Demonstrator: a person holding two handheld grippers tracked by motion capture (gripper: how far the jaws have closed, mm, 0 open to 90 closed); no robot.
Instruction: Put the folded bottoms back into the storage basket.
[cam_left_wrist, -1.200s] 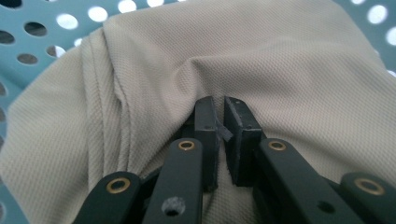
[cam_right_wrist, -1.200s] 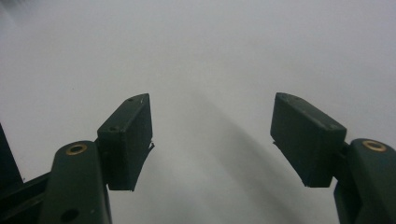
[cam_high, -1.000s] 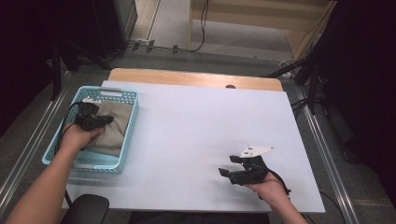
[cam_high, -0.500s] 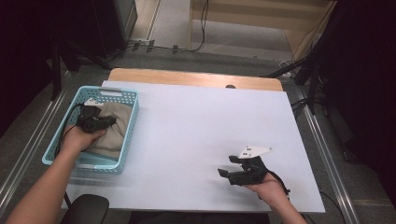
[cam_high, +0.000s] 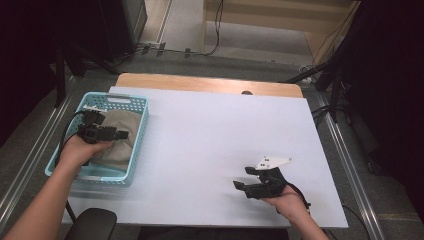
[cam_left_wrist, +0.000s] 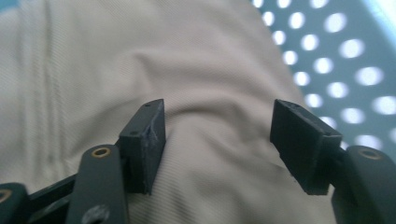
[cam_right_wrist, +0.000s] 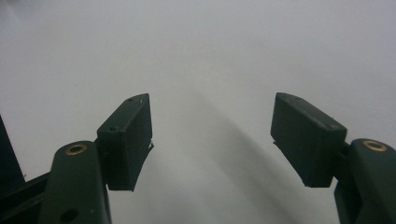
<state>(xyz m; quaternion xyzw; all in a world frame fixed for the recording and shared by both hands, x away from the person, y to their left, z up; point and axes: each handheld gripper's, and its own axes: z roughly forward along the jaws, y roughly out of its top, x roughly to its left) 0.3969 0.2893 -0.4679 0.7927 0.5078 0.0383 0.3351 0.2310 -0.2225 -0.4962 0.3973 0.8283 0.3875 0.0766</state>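
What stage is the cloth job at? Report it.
Done: the beige cloth lies in the blue basket. In hand: the left tongs have just been opening above it, pads off the fabric. Left: withdrawing that hand; the right tongs sit open on the white table.

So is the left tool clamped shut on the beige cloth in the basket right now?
No, the left tool stands open over the beige cloth, with a fold of it between the spread jaws but not pinched.

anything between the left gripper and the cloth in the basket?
Nothing visible. The left gripper sits right over the beige cloth inside the blue basket. Its jaws have just been opening and now stand apart, a raised fold of the cloth between them, the pads not pressing on it.
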